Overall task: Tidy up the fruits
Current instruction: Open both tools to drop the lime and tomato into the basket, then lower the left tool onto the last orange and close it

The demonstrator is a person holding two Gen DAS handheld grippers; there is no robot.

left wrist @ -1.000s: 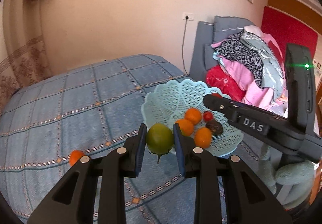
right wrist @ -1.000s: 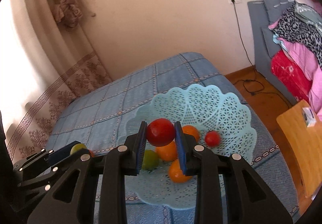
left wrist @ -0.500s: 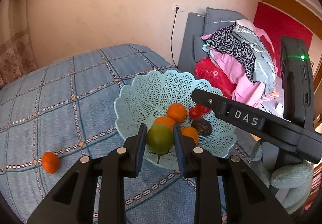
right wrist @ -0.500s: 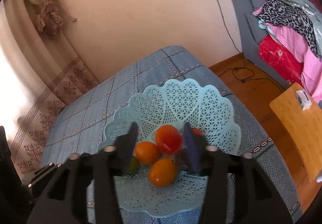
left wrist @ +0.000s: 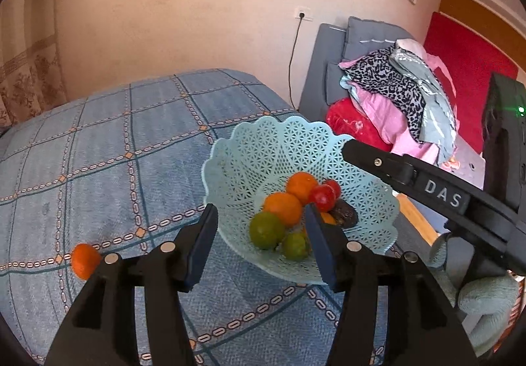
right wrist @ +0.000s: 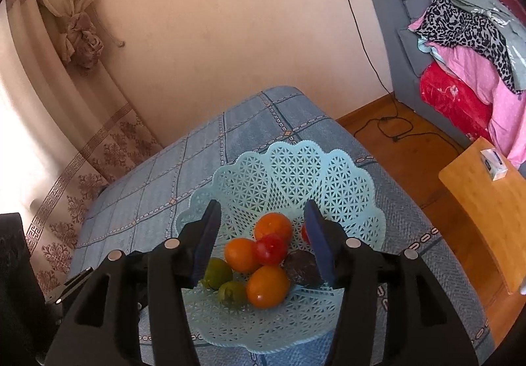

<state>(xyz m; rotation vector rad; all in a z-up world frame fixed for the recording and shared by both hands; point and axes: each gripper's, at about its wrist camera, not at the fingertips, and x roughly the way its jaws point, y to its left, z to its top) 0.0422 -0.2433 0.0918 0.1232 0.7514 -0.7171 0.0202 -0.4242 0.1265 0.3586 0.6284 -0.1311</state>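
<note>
One orange [left wrist: 84, 260] lies loose on the blue bedspread [left wrist: 98, 169] at lower left of the left-wrist frame, outside the basket [left wrist: 263, 149], nearer the left gripper [left wrist: 259, 247], whose jaws, like the right gripper's [right wrist: 261, 242], are opening, empty.

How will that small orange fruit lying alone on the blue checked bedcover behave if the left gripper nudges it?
The small orange fruit is round, so it will probably roll rather than slide. The blue checked bedcover looks soft and textured, which may slow it soon. Nothing stands beside it, so it could wander; closing the left gripper around it seems safer than pushing.
</note>
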